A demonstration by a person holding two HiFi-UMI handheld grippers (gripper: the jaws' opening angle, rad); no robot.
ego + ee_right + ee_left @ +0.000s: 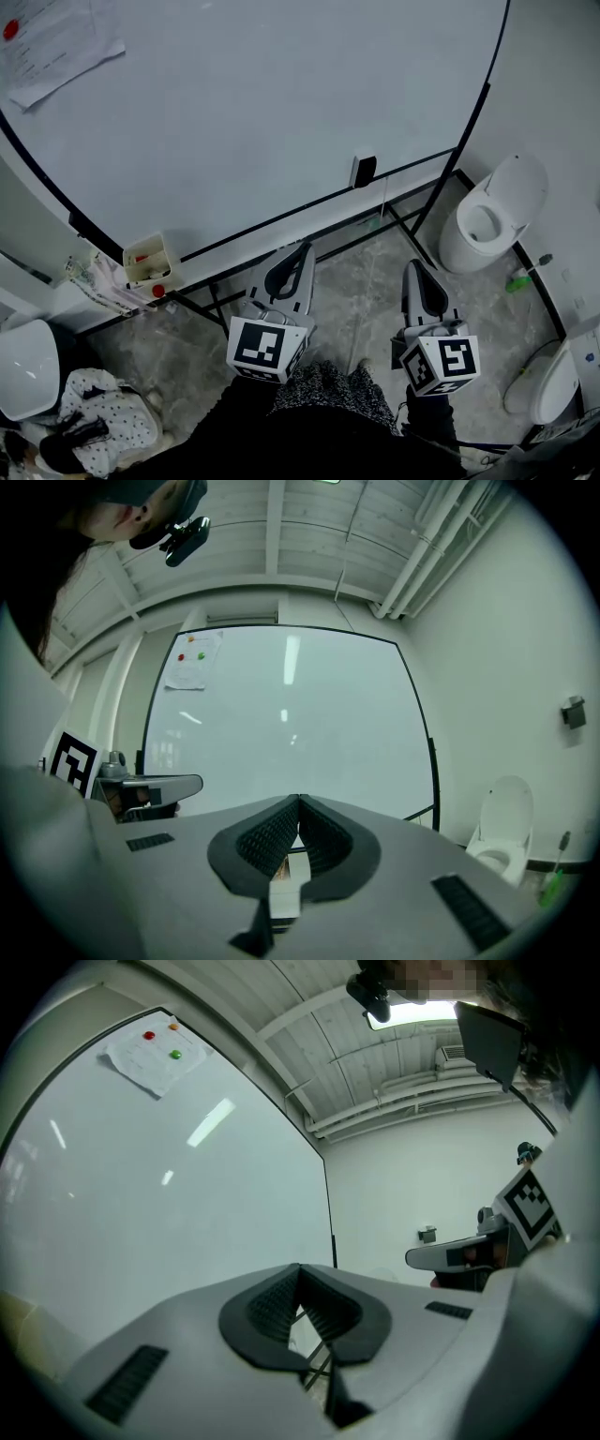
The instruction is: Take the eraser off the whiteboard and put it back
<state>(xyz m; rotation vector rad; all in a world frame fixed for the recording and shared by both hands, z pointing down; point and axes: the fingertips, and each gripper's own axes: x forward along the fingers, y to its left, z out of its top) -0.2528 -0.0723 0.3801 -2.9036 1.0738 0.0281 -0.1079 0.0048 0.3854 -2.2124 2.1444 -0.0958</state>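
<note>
Grey marbled floor (361,281); white toilet (492,220) by the white wall (562,112); ribbed ceiling (309,536) overhead

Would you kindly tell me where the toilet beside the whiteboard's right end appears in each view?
Head view: the toilet stands at the right, just past the right edge of the whiteboard.
Left gripper view: not in it.
Right gripper view: at the lower right, to the right of the whiteboard.
Shared landmark: the paper sheet at the whiteboard's upper left, seen in all three views.
</note>
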